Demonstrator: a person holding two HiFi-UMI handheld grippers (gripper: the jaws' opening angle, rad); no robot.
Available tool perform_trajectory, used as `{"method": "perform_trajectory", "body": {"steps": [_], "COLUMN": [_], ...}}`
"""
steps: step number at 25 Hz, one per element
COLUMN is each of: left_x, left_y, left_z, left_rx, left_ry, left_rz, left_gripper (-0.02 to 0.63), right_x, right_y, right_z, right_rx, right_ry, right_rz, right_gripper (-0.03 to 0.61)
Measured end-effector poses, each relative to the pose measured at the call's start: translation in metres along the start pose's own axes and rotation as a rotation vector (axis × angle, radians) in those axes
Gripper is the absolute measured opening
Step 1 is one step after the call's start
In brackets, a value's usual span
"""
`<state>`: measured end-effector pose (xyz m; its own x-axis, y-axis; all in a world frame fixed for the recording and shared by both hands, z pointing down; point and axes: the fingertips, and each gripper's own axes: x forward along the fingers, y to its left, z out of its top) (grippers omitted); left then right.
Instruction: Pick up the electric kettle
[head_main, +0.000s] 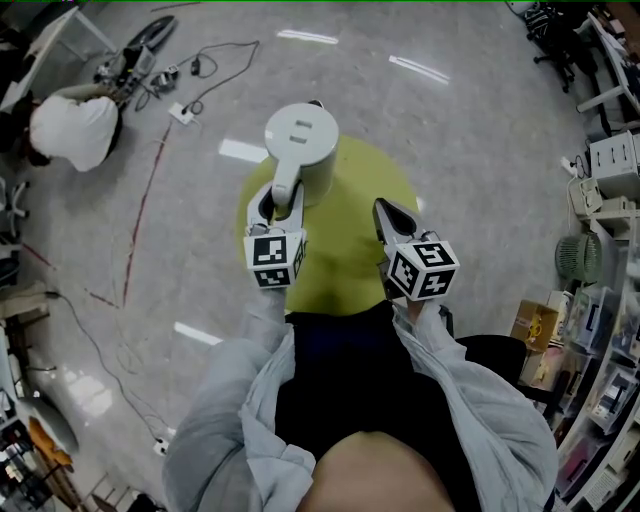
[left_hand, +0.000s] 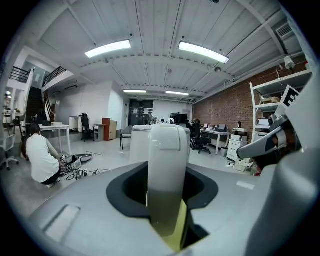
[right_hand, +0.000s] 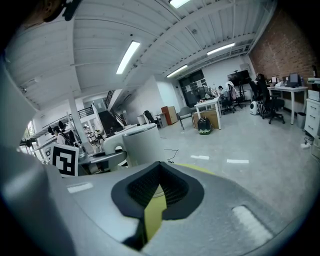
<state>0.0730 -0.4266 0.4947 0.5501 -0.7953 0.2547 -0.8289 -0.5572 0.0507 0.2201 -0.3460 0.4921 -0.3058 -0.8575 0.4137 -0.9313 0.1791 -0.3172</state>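
A white electric kettle (head_main: 301, 140) stands on a round yellow-green table (head_main: 352, 262), its handle (head_main: 285, 182) pointing towards me. My left gripper (head_main: 279, 205) is shut on that handle; in the left gripper view the handle (left_hand: 167, 170) fills the gap between the jaws, with the kettle body (left_hand: 139, 144) behind it. My right gripper (head_main: 393, 216) hovers over the table to the right of the kettle, its jaws together and holding nothing. In the right gripper view the kettle (right_hand: 143, 143) stands to the left, beyond the right gripper (right_hand: 152, 210).
A person in white (head_main: 74, 130) crouches on the floor at the far left beside cables (head_main: 190, 80). Shelves with boxes (head_main: 600, 340) and a fan (head_main: 578, 258) line the right side. Desks and office chairs (left_hand: 202, 140) stand further back.
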Motion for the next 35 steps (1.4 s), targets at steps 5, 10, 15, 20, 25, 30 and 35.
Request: {"method": "perform_trajectory", "body": {"steps": [5,10,15,20,25,30,35], "left_x": [0.01,0.018,0.026,0.03,0.034,0.026,0.012], "left_y": [0.0,-0.001,-0.003,-0.009,-0.01,-0.005,0.003], "left_z": [0.011,0.031,0.044,0.055,0.069,0.079,0.09], "left_rx": [0.019,0.018,0.037,0.076,0.072,0.058,0.068], "left_ry": [-0.026,-0.083,-0.098,-0.119,-0.146,-0.167,-0.191], "left_rz": [-0.011,-0.012,-0.016,-0.018,-0.019,-0.011,0.004], "left_gripper": [0.153,0.13,0.13,0.13,0.13,0.13,0.13], "right_x": [-0.003,-0.005,-0.006,-0.009,-0.01,-0.015,-0.018], "right_y": [-0.008,-0.017,-0.019,-0.023,-0.027,-0.024,-0.016], "right_z": [-0.003,0.001,0.001,0.002,0.0,0.003,0.006], "right_rx": [0.006,0.015,0.024,0.032,0.041,0.042,0.035], "right_ry": [0.001,-0.01,-0.009,-0.014,-0.021,-0.038,-0.06], "right_rz": [-0.021,-0.031,-0.026,-0.03,-0.038,-0.036,-0.031], "right_gripper": [0.002,0.002,0.002,0.002,0.002,0.002,0.002]}}
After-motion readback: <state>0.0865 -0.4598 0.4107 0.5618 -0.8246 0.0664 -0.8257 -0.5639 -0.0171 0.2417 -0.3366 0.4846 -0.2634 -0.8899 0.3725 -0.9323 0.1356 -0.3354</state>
